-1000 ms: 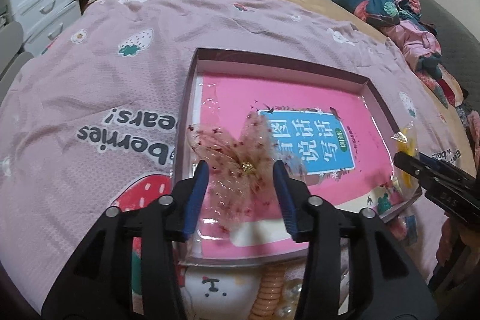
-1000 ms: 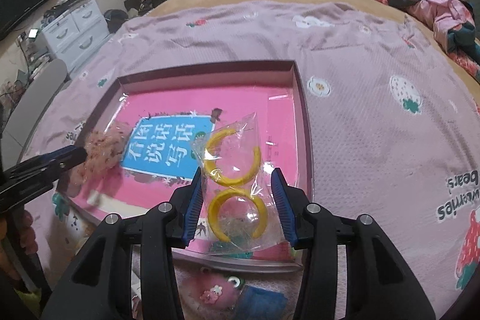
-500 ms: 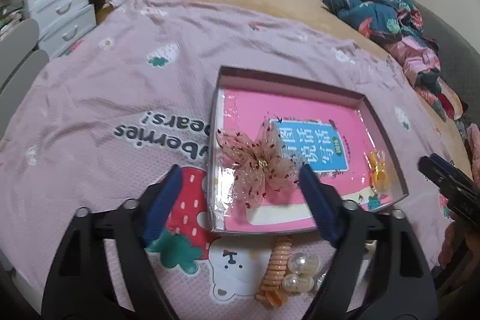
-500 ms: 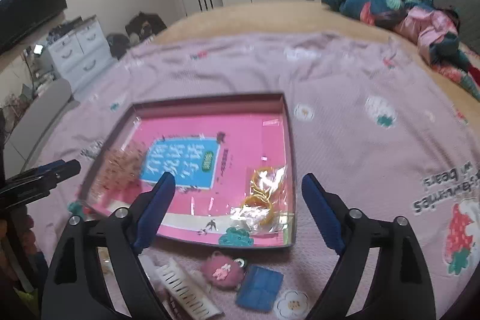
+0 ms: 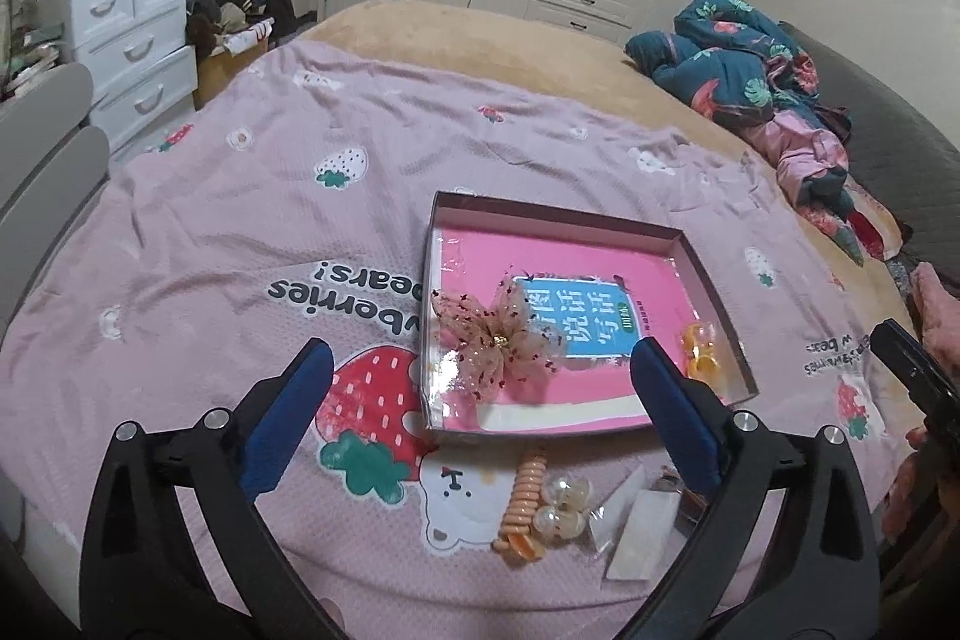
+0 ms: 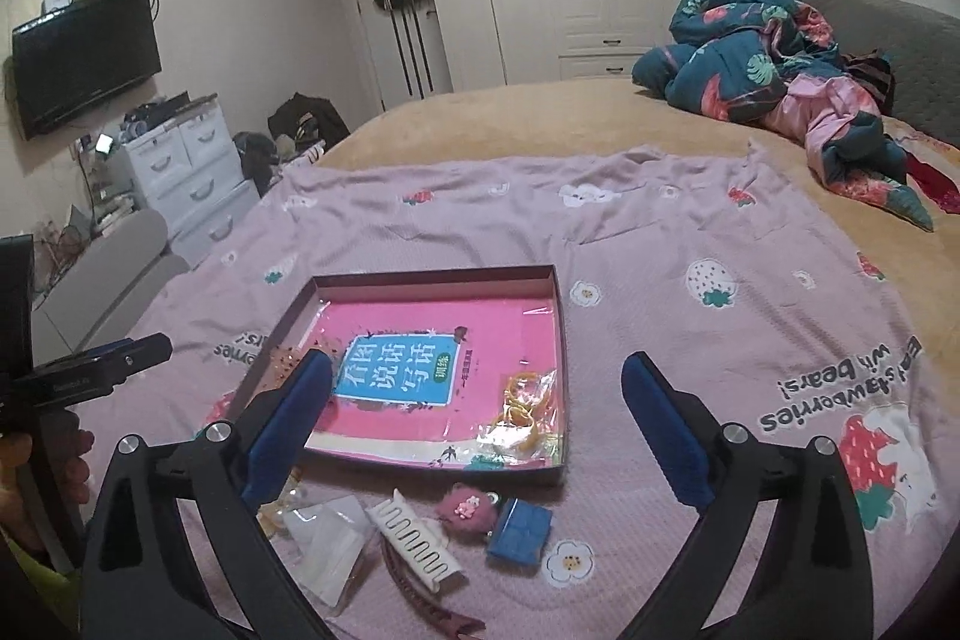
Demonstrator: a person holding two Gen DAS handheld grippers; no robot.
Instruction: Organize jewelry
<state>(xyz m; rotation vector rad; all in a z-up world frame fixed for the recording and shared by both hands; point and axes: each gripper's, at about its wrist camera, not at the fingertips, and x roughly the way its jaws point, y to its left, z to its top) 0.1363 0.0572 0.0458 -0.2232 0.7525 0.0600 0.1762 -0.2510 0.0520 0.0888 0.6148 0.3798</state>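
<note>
A shallow box (image 5: 444,214) (image 6: 432,275) with a pink book in its bottom lies on the bedspread. A sheer pink bow (image 5: 498,340) lies in its near left corner. A clear bag of yellow rings (image 5: 701,355) (image 6: 525,403) lies in its near right corner. My left gripper (image 5: 480,412) is open and empty, above the bed in front of the box. My right gripper (image 6: 477,421) is open and empty, also short of the box. Loose pieces lie before the box: an orange coil tie (image 5: 525,505), pearl beads (image 5: 561,505), a white claw clip (image 6: 414,535), a pink fuzzy clip (image 6: 465,502), a blue clip (image 6: 519,529).
The pink strawberry bedspread (image 5: 240,232) covers the bed. A bundle of blue and pink bedding (image 6: 780,64) lies at the far right. White drawers (image 5: 132,40) and a grey chair (image 5: 42,148) stand to the left. Clear packets (image 5: 636,532) lie near the front.
Both grippers opened, releasing the bow and the bag of yellow rings into the box, then pulled back and up away from it.
</note>
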